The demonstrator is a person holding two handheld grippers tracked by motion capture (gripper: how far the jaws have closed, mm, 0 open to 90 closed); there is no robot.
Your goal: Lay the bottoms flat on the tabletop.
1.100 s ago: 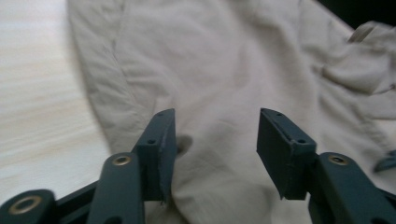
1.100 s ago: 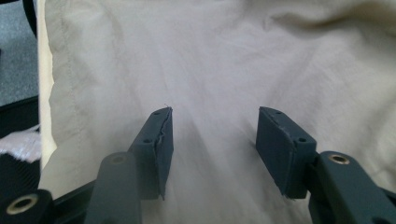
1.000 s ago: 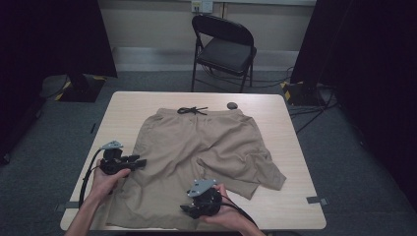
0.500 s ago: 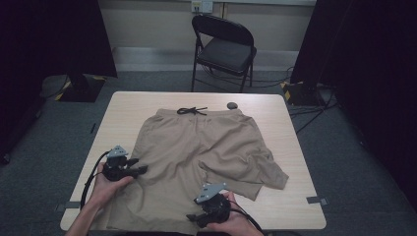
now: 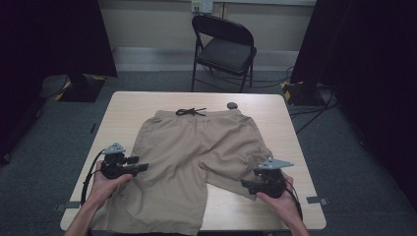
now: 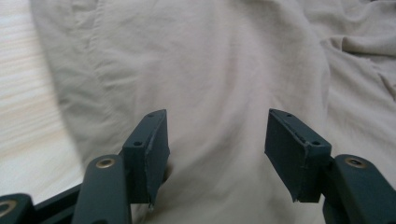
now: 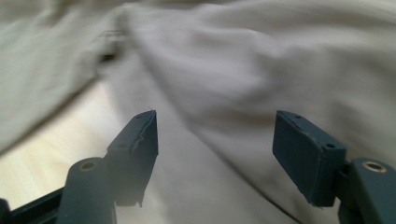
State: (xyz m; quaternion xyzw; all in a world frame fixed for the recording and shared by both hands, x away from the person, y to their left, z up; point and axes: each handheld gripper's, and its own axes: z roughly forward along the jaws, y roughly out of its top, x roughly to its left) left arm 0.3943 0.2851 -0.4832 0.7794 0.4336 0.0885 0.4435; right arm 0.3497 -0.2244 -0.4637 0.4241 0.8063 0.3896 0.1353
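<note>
- Khaki shorts (image 5: 196,152) lie flat on the wooden table (image 5: 133,105); a folding chair (image 5: 223,46) stands behind it
- Left gripper (image 6: 217,140) and right gripper (image 7: 215,144), both just opening, empty over the shorts; right gripper view is blurred

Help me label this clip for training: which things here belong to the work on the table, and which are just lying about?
In the job:
- tan shorts, spread on the table
- left gripper, jaws open at the shorts' outer edge
- right gripper, jaws open by the other leg's hem

Lying about:
- small dark round thing near the waistband
- folding chair behind the table
</note>
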